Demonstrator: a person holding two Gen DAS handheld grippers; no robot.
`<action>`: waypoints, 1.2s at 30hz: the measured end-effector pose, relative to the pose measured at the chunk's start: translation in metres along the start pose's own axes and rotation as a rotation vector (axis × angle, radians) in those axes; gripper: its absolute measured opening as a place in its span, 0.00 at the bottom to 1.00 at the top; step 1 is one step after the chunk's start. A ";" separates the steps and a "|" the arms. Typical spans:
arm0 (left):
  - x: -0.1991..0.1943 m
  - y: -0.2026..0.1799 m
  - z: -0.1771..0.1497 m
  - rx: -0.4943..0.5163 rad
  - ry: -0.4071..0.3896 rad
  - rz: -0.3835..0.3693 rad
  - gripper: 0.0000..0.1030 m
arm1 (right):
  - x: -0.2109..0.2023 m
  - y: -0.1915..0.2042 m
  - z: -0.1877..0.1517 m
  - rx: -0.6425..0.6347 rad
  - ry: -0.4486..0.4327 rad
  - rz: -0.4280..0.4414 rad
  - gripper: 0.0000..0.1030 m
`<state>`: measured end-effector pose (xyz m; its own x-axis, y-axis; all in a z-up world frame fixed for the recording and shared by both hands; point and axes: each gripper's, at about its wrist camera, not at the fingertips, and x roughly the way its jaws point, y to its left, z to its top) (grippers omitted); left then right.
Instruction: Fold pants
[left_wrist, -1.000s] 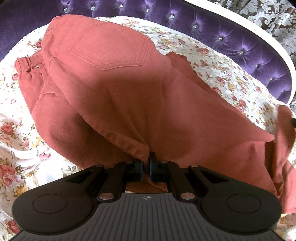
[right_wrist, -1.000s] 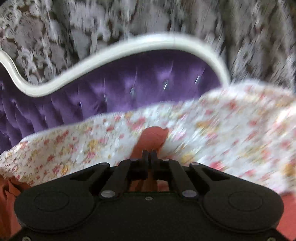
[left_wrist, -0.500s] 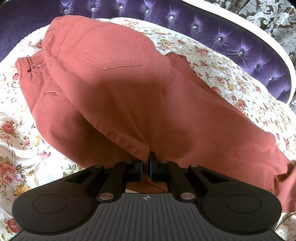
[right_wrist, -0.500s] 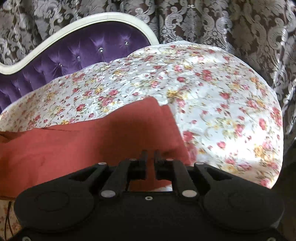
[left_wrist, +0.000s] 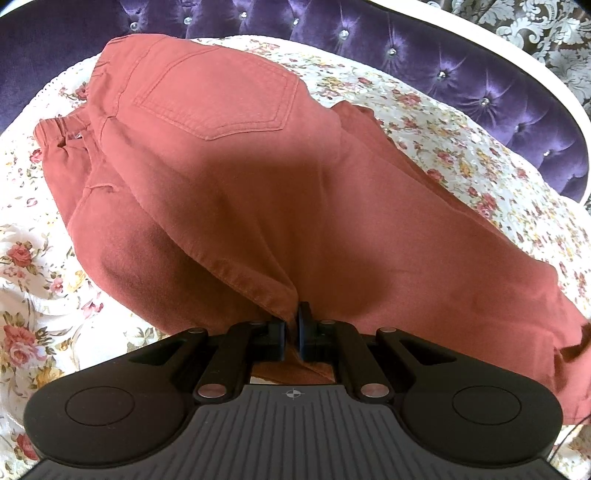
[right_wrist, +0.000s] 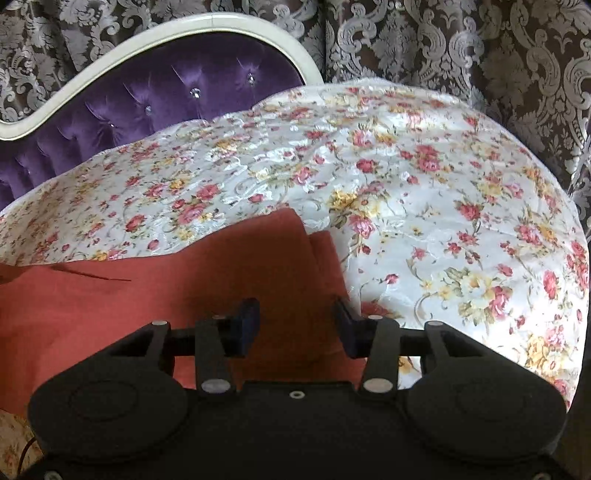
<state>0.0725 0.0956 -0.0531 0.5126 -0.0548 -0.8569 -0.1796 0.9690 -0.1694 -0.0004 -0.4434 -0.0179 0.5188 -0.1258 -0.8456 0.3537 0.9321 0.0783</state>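
pants (left_wrist: 258, 206): rust-red, spread across the floral bedspread (left_wrist: 461, 158), back pocket (left_wrist: 221, 99) up, waistband toward the purple headboard (left_wrist: 480, 74); legs run off to the right of my left view.
left claw (left_wrist: 291, 332): pinched tight on a seam edge of the pants near the crotch; cloth bunches up into the jaws.
right claw (right_wrist: 295, 325): jaws opening, about half apart, nothing clamped; the leg end (right_wrist: 258, 266) lies flat on the bedspread under and between the pads (right_wrist: 245, 325), not pressed.
step, my read: right side is letting go of the leg end after laying it down; left side anchors the middle.
risk 1: left pinch looks small, only a seam edge. Any pull from there and it may slip out, or drag the whole top layer off line.
risk 2: two leg layers at the end look slightly offset, one hem peeks past the other. Fold over that and the stagger gets locked in.
risk 3: bedspread is glossy and soft. Pants may slide on it, or a low regrasp may catch the bedspread with the cloth.
risk 4: right pads sit close to the cloth while opening; lifting away at an angle may snag the hem and flip it.
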 end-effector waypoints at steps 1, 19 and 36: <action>0.000 0.000 0.000 0.003 0.000 0.001 0.06 | 0.001 0.000 0.000 -0.006 0.009 -0.002 0.46; -0.009 0.002 0.000 0.013 -0.012 -0.023 0.06 | -0.060 -0.003 0.000 -0.038 -0.065 -0.037 0.09; -0.003 -0.007 -0.003 0.085 0.018 -0.003 0.10 | -0.026 0.006 -0.010 -0.142 0.191 -0.179 0.13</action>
<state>0.0701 0.0880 -0.0504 0.4982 -0.0612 -0.8649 -0.1056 0.9858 -0.1306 -0.0191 -0.4315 -0.0008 0.2975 -0.2383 -0.9245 0.3071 0.9408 -0.1437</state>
